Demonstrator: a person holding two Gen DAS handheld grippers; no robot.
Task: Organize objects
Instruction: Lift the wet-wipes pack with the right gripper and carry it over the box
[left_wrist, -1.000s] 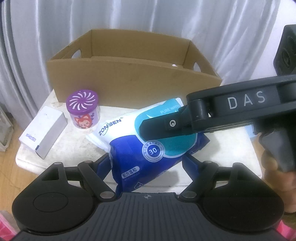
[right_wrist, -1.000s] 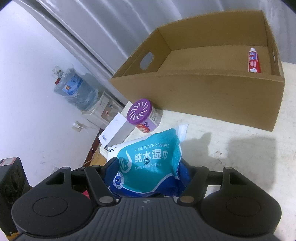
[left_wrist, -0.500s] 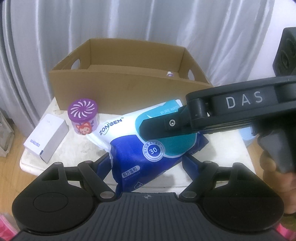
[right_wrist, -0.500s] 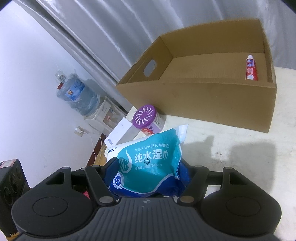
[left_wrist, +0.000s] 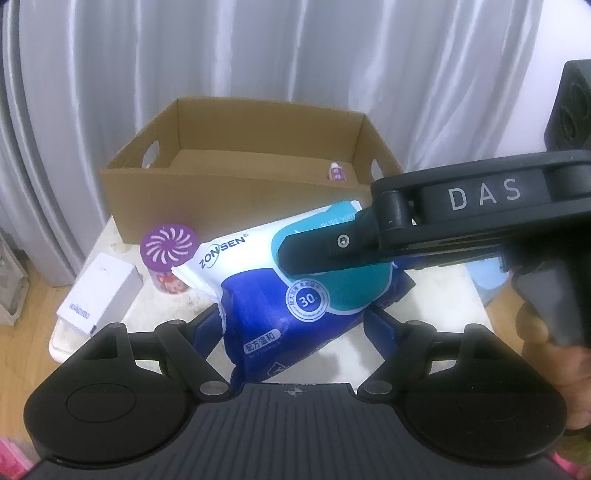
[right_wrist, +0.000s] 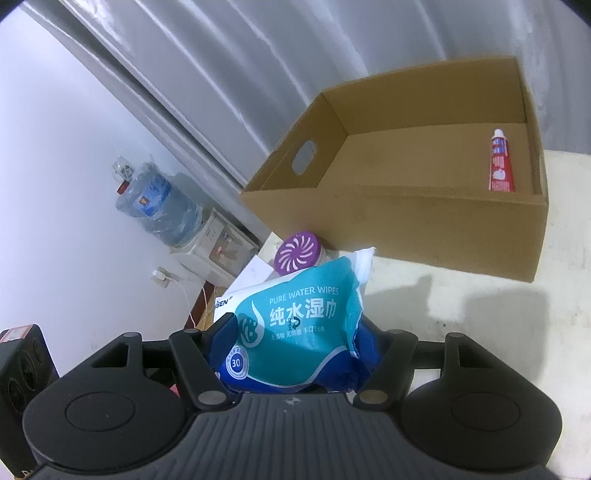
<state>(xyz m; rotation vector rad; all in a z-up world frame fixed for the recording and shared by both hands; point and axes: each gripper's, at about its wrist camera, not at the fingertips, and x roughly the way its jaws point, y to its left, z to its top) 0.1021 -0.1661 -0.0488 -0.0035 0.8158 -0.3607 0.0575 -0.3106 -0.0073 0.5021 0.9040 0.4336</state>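
A: Holding item one: wipes pack (left_wrist: 295, 295), blue and teal, sitting low centre in the left wrist view, raised off the table (left_wrist: 424, 295). Left gripper (left_wrist: 295, 325) is pinching its near end, a finger pressing in on each side.

B: Confirming from the other side. Right gripper (right_wrist: 295, 332) is clamping the same pack (right_wrist: 295, 325), fingers closed against both its flanks, low centre of the right wrist view. In the left view that gripper (left_wrist: 295, 258) is reaching in from the right edge, its black finger (left_wrist: 332, 247) lying across the pack's teal panel.

A: Item two: box (left_wrist: 240, 210), open-topped cardboard, standing centre frame behind the pack, hand-holes showing in the end walls.

B: Same box (right_wrist: 406, 221) is filling the upper right of my view. Item three: toothpaste tube (right_wrist: 501, 162), red and white, lying flat on the box floor by the right wall. In your view only its cap end (left_wrist: 336, 172) is showing over the front wall.

A: Item four: purple-lidded jar (left_wrist: 168, 251), standing on the table at centre left, just beside the pack's white edge. Item five: white carton (left_wrist: 99, 295), lying left of the jar at the table's corner.

B: Jar (right_wrist: 299, 253) is peeking out above the pack here, near the box's front corner.
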